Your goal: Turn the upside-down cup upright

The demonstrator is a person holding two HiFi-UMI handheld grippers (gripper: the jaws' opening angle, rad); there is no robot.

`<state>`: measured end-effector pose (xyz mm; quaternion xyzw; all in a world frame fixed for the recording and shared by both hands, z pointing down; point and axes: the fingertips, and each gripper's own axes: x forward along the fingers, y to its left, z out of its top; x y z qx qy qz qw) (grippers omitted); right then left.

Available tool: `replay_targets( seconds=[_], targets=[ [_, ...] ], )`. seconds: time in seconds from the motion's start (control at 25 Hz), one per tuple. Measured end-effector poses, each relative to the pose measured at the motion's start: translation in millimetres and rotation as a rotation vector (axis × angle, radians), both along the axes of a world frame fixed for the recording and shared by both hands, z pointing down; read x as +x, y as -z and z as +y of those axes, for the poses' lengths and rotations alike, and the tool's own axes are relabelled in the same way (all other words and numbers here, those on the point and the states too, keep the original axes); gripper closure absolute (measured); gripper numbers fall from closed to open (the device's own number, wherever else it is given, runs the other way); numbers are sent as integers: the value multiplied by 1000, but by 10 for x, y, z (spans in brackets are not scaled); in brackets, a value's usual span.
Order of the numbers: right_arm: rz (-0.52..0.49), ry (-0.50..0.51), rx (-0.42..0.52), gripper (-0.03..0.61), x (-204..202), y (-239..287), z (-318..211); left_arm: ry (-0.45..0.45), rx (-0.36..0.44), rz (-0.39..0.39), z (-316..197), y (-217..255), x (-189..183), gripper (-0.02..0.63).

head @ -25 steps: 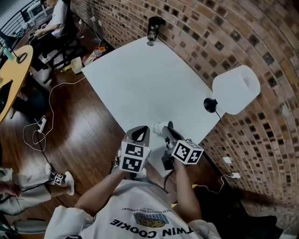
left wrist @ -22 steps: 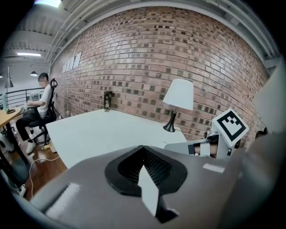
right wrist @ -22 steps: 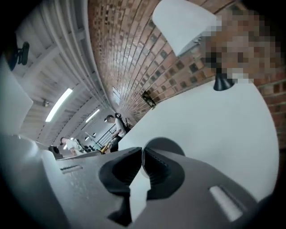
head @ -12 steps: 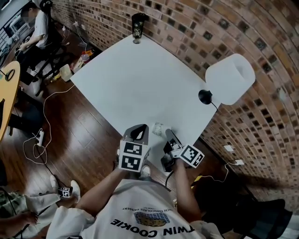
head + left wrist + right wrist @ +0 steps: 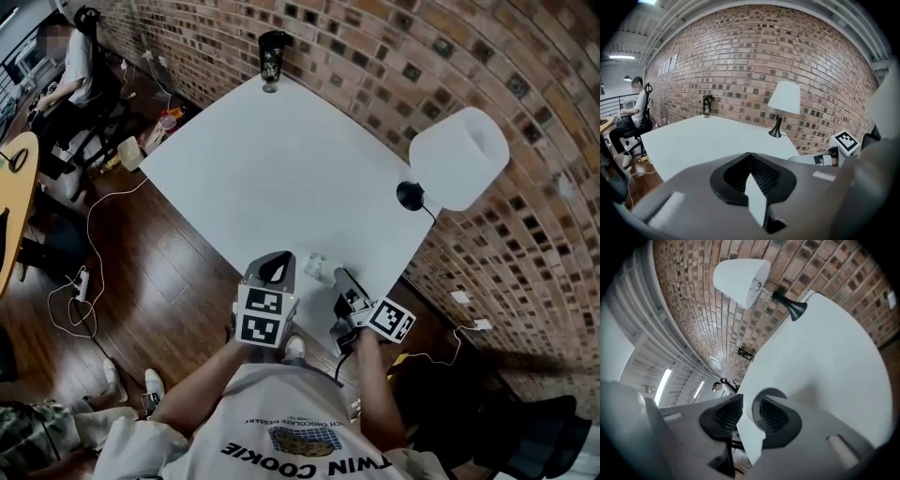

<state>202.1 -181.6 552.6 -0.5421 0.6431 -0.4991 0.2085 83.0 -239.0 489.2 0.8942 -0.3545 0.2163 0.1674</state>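
Head view: cup [image 5: 316, 265] stands on the white table [image 5: 281, 159] close to its near edge, towards the near right corner, between the tips of the two grippers; which end is up is too small to tell. Left gripper [image 5: 275, 266] hangs at the near edge just left of the cup, apart from it. Right gripper [image 5: 343, 278] lies just right of the cup; contact cannot be judged. Lamp [image 5: 457, 157] stands at the right edge, dark bottle [image 5: 272, 58] at the far corner. Left gripper view: jaws are closed together, tips meeting, nothing gripped; the table stretches ahead, and the right gripper's marker cube [image 5: 846, 140] shows at the right. Right gripper view: the scene appears rolled sideways; jaws stand apart in a released state, having just been opening. The gap shows only pale surface against the white table, with neither pad pressing on anything. The cup's outline cannot be made out there.
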Motion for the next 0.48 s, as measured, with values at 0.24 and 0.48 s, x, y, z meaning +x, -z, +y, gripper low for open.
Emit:
replay_targets(
  seconds=[0.24, 0.48],
  targets=[
    [612, 317, -26, 422, -109, 252, -42, 14, -1, 9, -39, 2, -42, 611],
    [1139, 980, -125, 322, -810, -71, -193, 45, -8, 25, -71, -5, -162, 611]
  ],
)
